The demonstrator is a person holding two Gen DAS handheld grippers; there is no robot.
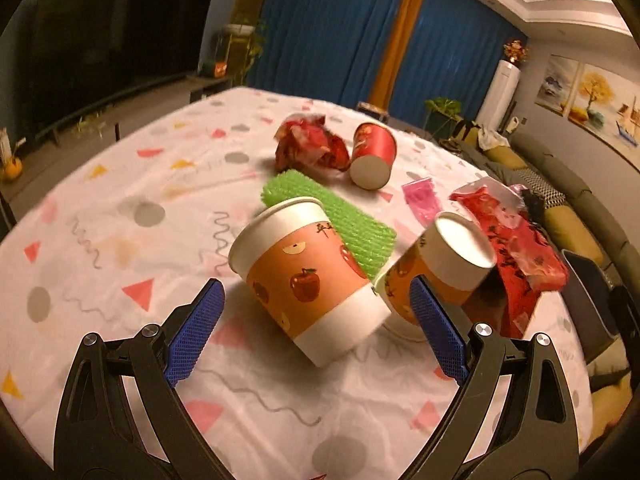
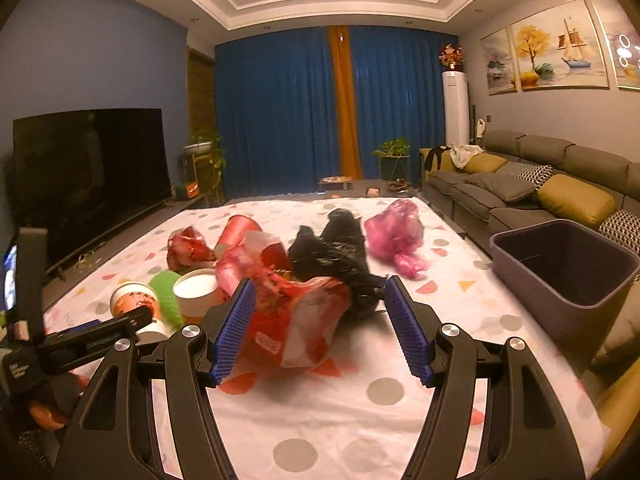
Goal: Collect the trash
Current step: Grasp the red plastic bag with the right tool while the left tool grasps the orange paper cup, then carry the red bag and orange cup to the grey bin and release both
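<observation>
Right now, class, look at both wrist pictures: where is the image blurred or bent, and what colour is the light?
Left wrist view: the apple cup is smeared, the table edge curves. Right wrist view: the red bag is soft, the ceiling glares white. Both: warm orange light, dark rounded corners.

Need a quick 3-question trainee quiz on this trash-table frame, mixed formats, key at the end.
1. True or false: the left gripper is shut on the apple-print cup.
2. Which item lies nearest between the right gripper fingers? A) red snack bag B) pink plastic bag C) green foam netting
3. Fill in: the grey bin sits off the table's ____ edge in the right wrist view.

Key: 1 false, its fingers stand open on either side of the cup; 2 A; 3 right.
</observation>
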